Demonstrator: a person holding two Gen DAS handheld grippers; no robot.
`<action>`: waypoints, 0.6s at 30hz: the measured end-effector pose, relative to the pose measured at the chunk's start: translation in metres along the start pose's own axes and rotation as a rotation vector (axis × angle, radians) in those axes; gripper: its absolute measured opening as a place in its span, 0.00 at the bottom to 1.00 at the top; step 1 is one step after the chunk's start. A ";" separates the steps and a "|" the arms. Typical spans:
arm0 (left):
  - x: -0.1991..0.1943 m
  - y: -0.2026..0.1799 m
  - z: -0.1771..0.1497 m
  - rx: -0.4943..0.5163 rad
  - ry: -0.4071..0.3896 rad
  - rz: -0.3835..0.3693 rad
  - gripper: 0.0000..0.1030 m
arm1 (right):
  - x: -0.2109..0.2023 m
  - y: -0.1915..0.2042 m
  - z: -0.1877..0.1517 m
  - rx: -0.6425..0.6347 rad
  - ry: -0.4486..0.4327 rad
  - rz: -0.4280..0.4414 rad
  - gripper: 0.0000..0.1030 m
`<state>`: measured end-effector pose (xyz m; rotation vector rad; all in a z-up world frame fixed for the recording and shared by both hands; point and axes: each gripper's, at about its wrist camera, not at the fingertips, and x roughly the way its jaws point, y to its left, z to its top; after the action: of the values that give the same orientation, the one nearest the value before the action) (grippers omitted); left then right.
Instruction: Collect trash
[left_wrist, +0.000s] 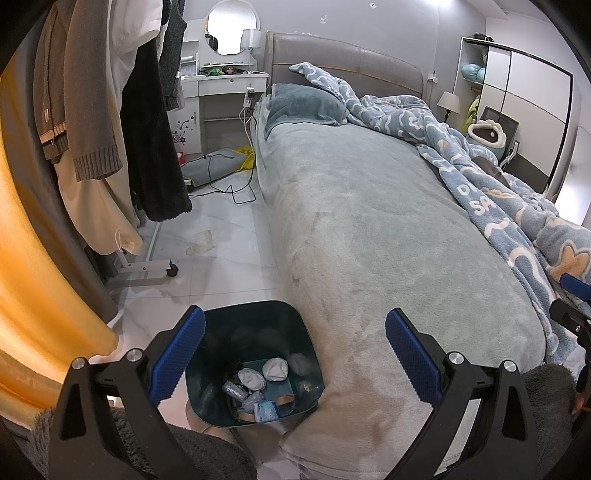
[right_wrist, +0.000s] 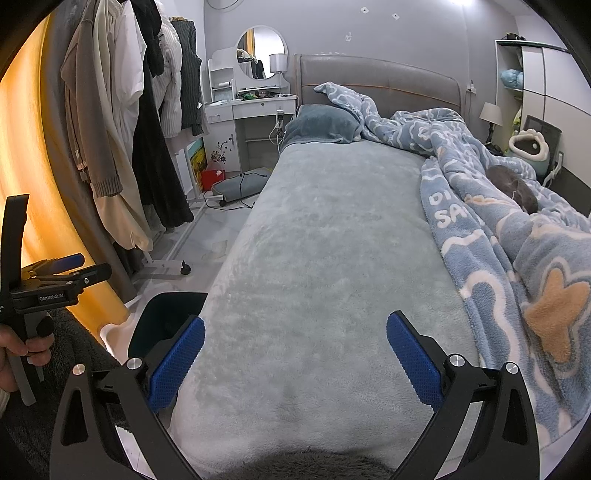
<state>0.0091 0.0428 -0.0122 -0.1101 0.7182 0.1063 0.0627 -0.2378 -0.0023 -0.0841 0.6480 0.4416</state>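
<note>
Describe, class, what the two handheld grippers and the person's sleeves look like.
Each gripper, left and right, has black angular arms with silver screw heads and blue fingers with a textured, ridged grip surface. Seen from the right wrist view, the left gripper's black body bears white "GenRobot.AI" lettering. The sleeves are fuzzy dark grey fleece.
</note>
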 end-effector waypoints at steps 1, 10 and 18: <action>-0.001 -0.001 0.000 0.001 -0.002 0.001 0.97 | 0.000 -0.001 0.000 -0.001 0.000 0.000 0.97; 0.001 -0.001 -0.001 -0.014 0.010 0.009 0.97 | 0.000 0.000 0.000 0.000 0.000 0.000 0.97; 0.001 -0.001 -0.001 -0.015 0.011 0.011 0.97 | 0.000 -0.001 0.002 -0.002 -0.001 -0.001 0.97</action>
<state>0.0095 0.0421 -0.0135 -0.1209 0.7289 0.1215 0.0641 -0.2385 -0.0009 -0.0859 0.6468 0.4416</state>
